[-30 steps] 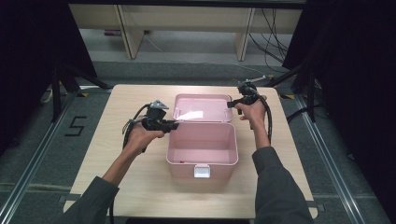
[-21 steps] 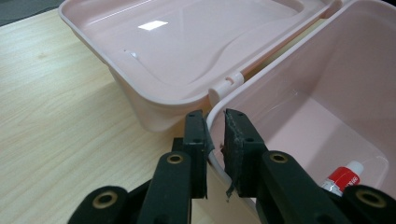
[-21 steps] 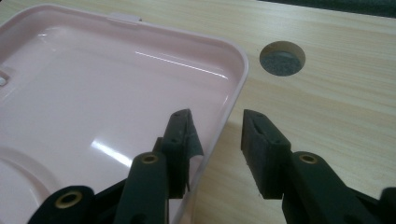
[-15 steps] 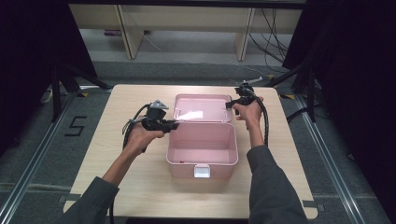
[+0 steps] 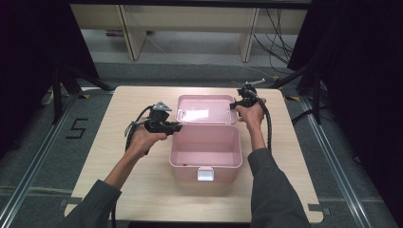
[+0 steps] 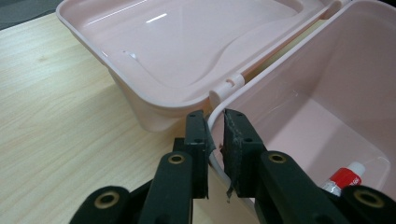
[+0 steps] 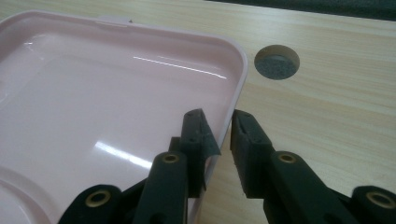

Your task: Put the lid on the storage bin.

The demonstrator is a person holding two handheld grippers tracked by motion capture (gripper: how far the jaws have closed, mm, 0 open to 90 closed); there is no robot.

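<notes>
A pink, rectangular plastic box stands open near the middle of the pale wooden tabletop, its white latch facing the person's edge. Its hinged pink lid is thrown back and lies beyond the box towards the far edge, hollow side up.

The left gripper is clenched on the box's left wall close to the hinge corner — in the left gripper view one jaw sits outside the rim and one inside, both pressed against the thin plastic. Inside the box, low on the floor near the front wall, lies a small tube with a red band and white cap.

The right gripper is at the lid's right-hand edge. Its jaws have just been closing, and the lid's rim runs between them: the inner jaw is against the rim from inside the lid, while the outer jaw stands just apart from it, a sliver of tabletop showing in the gap, so the grip is not yet tight.

A round grey-filled cable hole is set in the tabletop just beyond the lid's corner. Bare wood lies open on both sides of the box and in front of it, broadest on the left; behind the lid only a narrow strip is left before the far edge.
</notes>
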